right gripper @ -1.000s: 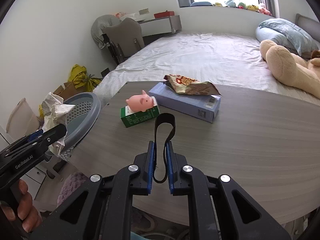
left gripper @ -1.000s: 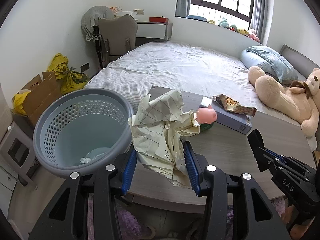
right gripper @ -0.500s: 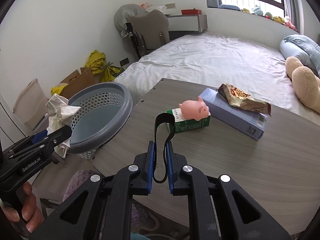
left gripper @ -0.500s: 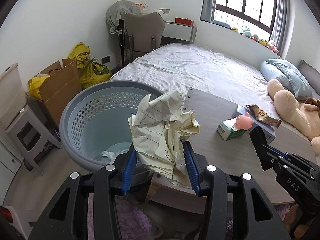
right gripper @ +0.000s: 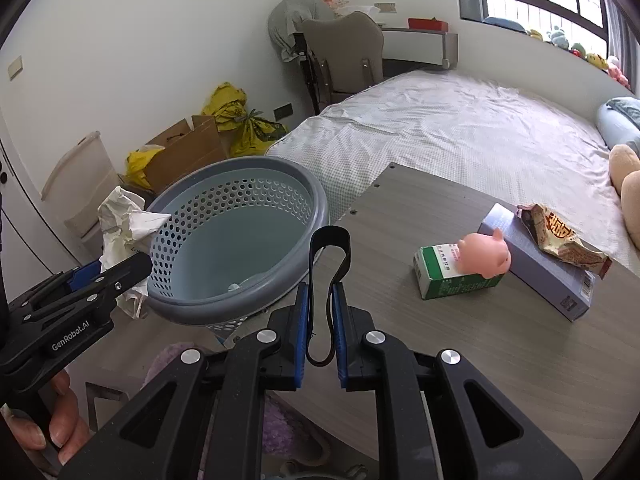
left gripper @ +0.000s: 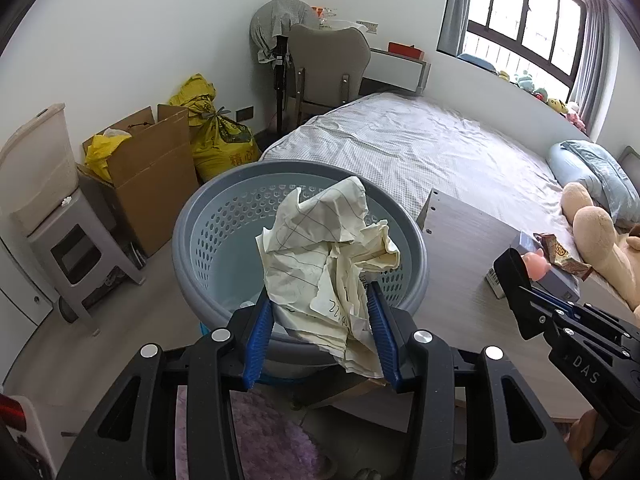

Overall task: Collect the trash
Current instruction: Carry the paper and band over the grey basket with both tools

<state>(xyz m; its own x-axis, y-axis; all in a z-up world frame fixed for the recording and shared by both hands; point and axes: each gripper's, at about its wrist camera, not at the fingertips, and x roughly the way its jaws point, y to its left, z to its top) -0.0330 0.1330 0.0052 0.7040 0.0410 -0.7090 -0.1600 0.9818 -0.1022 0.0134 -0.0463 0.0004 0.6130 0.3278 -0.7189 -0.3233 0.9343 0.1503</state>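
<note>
We see a grey wood-grain tabletop [right gripper: 460, 360] carrying a long pale-blue flat cardboard box [right gripper: 536, 264], with a small green-and-white carton [right gripper: 452, 280] just to that box's left. A crumpled brown snack wrapper [right gripper: 560, 240] lies on the blue box, and a pink toy pig [right gripper: 484, 256] rests on the green carton, touching the box's side.

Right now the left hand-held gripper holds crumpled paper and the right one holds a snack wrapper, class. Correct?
Not quite. The right hand-held gripper holds a black strap, seen in the right wrist view; the wrapper lies on the box. The rest stands.
</note>
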